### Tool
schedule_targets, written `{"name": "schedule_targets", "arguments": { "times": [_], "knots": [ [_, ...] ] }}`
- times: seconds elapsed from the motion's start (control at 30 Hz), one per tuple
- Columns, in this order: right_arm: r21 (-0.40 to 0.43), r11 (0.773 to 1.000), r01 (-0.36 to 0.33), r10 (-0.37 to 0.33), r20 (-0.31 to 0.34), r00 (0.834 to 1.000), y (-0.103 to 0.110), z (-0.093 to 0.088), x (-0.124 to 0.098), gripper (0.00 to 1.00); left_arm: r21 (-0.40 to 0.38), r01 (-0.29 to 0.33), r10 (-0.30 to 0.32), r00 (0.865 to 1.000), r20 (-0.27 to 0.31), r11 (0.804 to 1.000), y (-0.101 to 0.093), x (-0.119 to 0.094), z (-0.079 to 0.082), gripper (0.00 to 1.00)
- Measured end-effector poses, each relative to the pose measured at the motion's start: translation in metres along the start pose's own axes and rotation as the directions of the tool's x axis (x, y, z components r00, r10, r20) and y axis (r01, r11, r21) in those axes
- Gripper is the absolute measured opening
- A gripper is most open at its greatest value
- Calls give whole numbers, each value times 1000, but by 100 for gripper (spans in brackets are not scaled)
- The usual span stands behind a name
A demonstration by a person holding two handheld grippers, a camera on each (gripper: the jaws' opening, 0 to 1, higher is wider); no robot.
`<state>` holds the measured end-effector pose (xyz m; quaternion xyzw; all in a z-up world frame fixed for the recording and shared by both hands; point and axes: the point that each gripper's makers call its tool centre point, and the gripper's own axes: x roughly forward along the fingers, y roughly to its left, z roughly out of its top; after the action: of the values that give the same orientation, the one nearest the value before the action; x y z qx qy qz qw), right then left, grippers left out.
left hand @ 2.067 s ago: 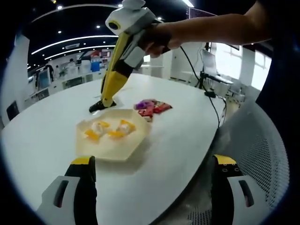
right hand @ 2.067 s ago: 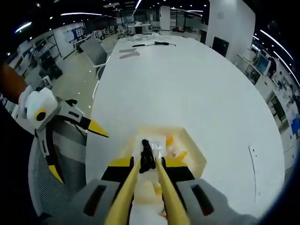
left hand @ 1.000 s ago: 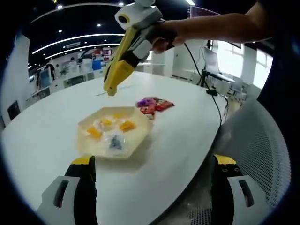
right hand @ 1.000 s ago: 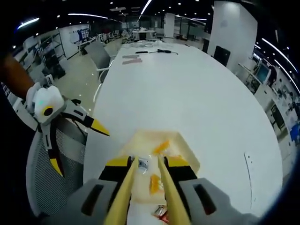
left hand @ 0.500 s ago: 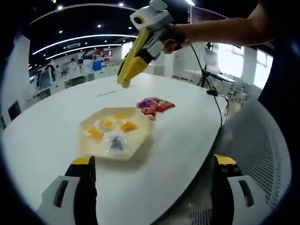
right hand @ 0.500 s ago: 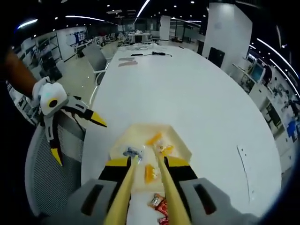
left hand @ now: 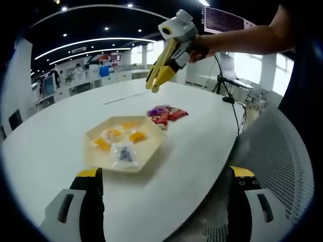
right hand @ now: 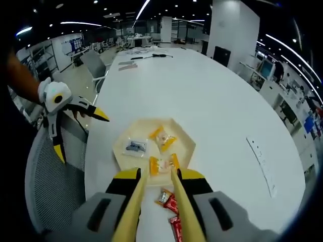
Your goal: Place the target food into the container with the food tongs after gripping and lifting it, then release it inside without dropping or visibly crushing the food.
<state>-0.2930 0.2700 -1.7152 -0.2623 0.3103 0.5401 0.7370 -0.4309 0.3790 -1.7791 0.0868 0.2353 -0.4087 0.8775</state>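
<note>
My right gripper point(left hand: 154, 83) has lifted the empty tongs point(right hand: 156, 201) clear, their arms slightly parted, leaving the clear-wrapped snack point(left hand: 123, 154) inside the hexagonal tray point(left hand: 96, 156) near the table's point(left hand: 50, 136) edge; left gripper point(left hand: 161, 199) idles, jaws wide.

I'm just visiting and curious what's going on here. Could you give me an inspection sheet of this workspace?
Surface: white table, oval.
Job's things: hexagonal tray holding three orange-wrapped snacks and one clear packet; yellow tongs in the right gripper, raised above the table.
Clutter: red and purple wrapped snacks beside the tray.
Grippers: left gripper open, off the table's edge.
Cables: black cable trailing over the table's edge.
Surroundings: mesh chair, office desks.
</note>
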Motion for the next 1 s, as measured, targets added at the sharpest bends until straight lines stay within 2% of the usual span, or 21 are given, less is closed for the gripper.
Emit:
{"name": "schedule_targets", "arguments": {
  "times": [0.57, 1.0],
  "knots": [
    [42, 998, 52, -53, 35, 998, -8, -31, -16, 27, -6, -3, 3, 1000, 10, 1000, 1, 0, 2, 99],
    [39, 996, 81, -83, 57, 995, -11, -40, -13, 27, -2, 5, -5, 1000, 0, 1000, 0, 0, 0, 99]
  ]
}}
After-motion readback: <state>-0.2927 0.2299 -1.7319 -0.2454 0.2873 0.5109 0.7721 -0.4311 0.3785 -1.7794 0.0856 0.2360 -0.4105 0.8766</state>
